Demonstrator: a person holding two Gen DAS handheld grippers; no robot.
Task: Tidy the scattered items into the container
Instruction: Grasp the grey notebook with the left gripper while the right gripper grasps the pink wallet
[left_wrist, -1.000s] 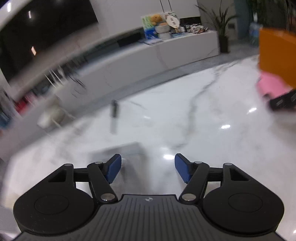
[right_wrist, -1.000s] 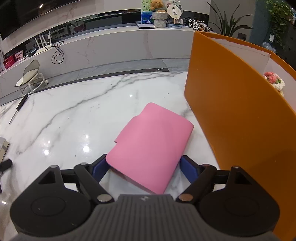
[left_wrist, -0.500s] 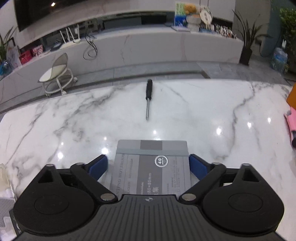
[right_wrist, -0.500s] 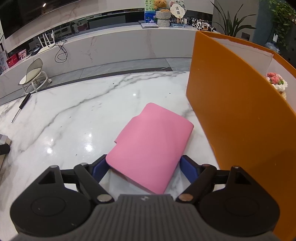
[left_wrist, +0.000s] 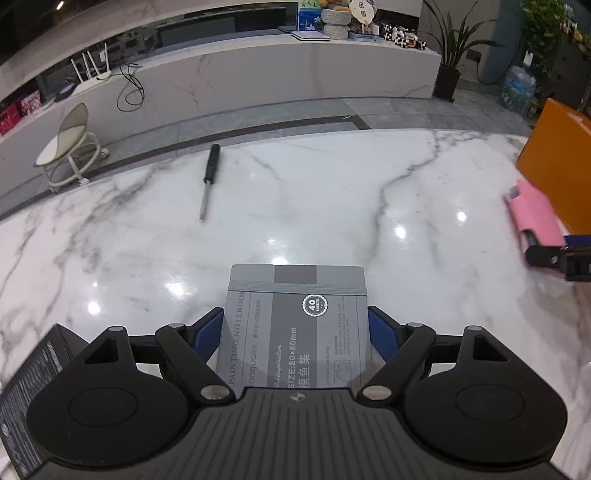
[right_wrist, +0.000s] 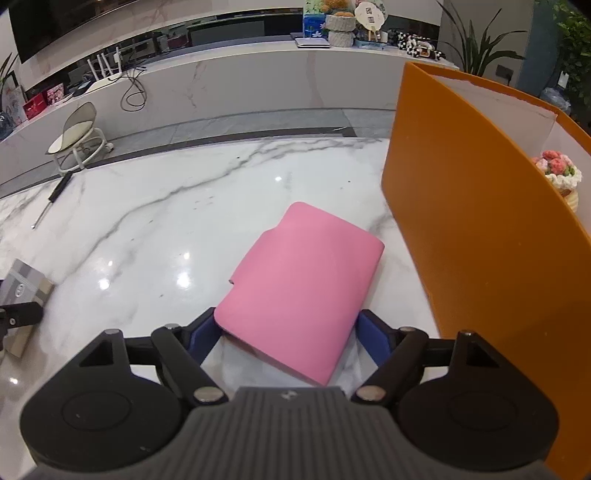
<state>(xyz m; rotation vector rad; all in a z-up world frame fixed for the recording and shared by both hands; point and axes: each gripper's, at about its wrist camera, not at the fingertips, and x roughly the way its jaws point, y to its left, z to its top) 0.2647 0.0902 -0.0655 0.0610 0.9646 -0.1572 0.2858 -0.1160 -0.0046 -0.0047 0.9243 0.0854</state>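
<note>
The left gripper (left_wrist: 295, 332) straddles a grey painting notebook (left_wrist: 293, 325) lying flat on the white marble table (left_wrist: 332, 206). Its blue pads sit right at the notebook's two side edges. The jaws have just been closing onto it, but whether they press yet I cannot tell; I read them as apart, with the notebook between them.

The right gripper (right_wrist: 286, 334) likewise straddles a pink wallet-like case (right_wrist: 303, 291), also lying on the table. Its blue pads stand close beside the near end of the case, the jaws having just narrowed a little; a firm clamp is not evident here either.

Outward from there: just to the right of the pink case stands the orange container (right_wrist: 480, 229), tall-walled, with a small crocheted flower ornament (right_wrist: 559, 170) showing inside. A black-handled screwdriver (left_wrist: 208, 181) lies well apart, toward the far edge of the table. A dark box (left_wrist: 33, 391) sits at the left gripper's near left side.

The step in hand looks like a double pick-up, one item per gripper. Next, each pair of jaws needs to close fully on its item, then lift high enough to clear the orange wall before releasing inside. The screwdriver and dark box remain to be collected.
</note>
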